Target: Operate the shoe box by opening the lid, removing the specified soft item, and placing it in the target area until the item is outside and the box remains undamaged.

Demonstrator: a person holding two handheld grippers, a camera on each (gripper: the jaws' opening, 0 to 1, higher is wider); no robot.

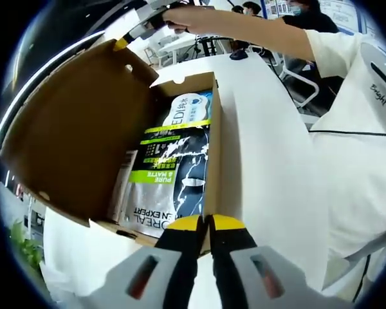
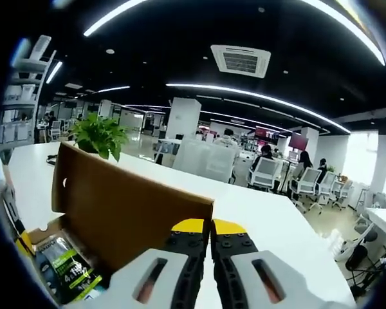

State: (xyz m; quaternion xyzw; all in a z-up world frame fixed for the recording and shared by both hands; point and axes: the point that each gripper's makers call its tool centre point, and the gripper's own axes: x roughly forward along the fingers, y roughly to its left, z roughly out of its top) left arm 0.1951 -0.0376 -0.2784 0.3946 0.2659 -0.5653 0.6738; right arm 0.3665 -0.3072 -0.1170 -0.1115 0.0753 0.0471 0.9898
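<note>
**Open shoe box on white worktop, both grippers at its edges**

Left gripper view: shoe box (image 1: 213, 138) of brown cardboard, lying on the white worktop (image 1: 270, 161), lid (image 1: 71, 135) raised and swung over to the left of the view, plain inner face showing. Inside the box, soft sachets packed flat: a dark sachet (image 1: 174, 174) with a lime-green band and the words "PURE & MATTE", a pale blue-and-white pack (image 1: 190, 109) beyond it, a slim white carton (image 1: 121, 187) against the inner wall. Left gripper (image 1: 206, 223), yellow-tipped, jaws closed together on the near end of the box's right side wall, cardboard edge pinched between the tips. Right gripper (image 1: 132, 35) at upper left, a yellow tip touching the top corner of the lid; grip on the lid not resolvable here. A person's hand (image 1: 193, 18) on that gripper, white sleeve (image 1: 338, 48) to the right.

Right gripper view: right gripper (image 2: 206, 226) with jaws drawn narrow, nearly meeting, at the top edge of the upright brown lid (image 2: 122, 212); actual clamping of the cardboard impossible to tell. Dark sachet (image 2: 67, 267) visible low left inside the box. Potted plant (image 2: 100, 135) behind the lid, office chairs (image 2: 270, 172) farther off.
</note>
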